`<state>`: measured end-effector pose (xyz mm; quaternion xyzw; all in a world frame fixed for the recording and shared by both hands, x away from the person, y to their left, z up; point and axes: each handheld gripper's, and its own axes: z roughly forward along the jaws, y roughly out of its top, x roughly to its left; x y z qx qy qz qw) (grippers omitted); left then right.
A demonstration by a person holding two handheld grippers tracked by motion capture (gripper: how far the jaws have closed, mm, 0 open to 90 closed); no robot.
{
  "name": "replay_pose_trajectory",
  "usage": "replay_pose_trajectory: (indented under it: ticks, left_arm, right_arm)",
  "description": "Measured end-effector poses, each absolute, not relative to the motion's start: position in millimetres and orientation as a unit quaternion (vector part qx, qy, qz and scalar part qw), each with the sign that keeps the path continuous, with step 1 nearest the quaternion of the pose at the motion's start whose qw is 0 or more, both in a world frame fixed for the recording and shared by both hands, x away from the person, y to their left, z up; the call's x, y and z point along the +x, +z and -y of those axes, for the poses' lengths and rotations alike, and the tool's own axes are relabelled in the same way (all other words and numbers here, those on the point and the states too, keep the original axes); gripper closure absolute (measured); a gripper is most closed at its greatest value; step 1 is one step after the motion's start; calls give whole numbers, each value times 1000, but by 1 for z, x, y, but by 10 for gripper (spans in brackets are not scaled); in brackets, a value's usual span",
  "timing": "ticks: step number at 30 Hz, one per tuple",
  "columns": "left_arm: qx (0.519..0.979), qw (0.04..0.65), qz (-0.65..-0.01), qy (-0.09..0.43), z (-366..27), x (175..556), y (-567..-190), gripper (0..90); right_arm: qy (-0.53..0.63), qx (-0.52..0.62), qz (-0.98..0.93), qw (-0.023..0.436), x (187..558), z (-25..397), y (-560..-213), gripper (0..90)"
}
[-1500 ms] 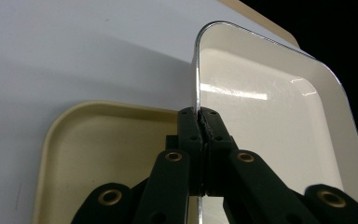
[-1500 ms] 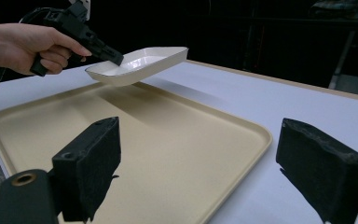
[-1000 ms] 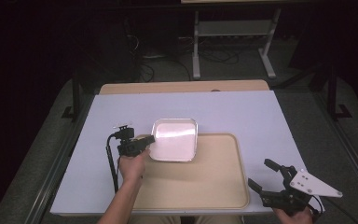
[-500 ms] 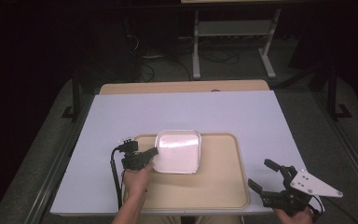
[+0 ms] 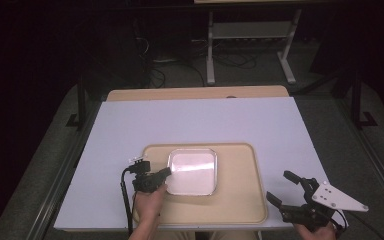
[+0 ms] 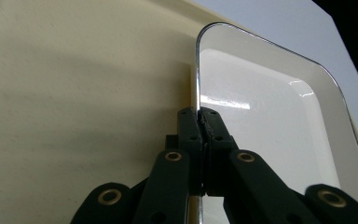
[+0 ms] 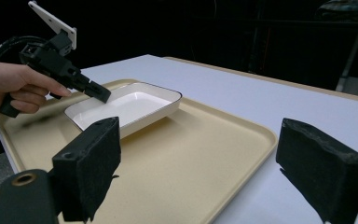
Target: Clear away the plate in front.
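A white rectangular dish (image 5: 192, 171) with a dark rim rests on the beige tray (image 5: 237, 200). My left gripper (image 5: 166, 171) is shut on the dish's left rim; the left gripper view shows the jaws pinched together on the thin edge of the dish (image 6: 270, 126) over the tray (image 6: 74, 93). My right gripper (image 5: 286, 189) hovers open at the tray's near right corner, nothing between its pads. From the right gripper view the dish (image 7: 126, 105) lies on the tray (image 7: 191, 154) with the left gripper (image 7: 100, 93) clamped on its rim.
The tray sits on a pale lavender table cover (image 5: 130, 125) over a wooden tabletop (image 5: 195, 93). A metal stand (image 5: 250, 37) and cables lie on the floor beyond the table. The table's near edge runs just below the tray.
My left gripper has dragged the dish toward me and to the right, from the tray's far left edge fully onto the tray. The right gripper has stayed still.
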<state>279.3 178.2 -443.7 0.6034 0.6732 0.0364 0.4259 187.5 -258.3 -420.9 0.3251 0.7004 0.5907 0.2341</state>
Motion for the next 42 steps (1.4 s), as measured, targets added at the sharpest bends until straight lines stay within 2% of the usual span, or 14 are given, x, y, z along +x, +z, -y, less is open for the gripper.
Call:
replay_pose_trajectory:
  ticks: [9, 33, 42]
  left_arm:
    - [612, 405, -678, 45, -174, 277, -447, 885]
    - [584, 406, -699, 71, -161, 261, -448, 868]
    - [589, 403, -696, 77, -159, 260, -448, 867]
  right_arm:
    - [590, 321, -704, 233, 188, 257, -421, 130]
    - [588, 319, -705, 233, 186, 255, -420, 130]
    - [587, 319, -706, 233, 186, 255, -419, 131]
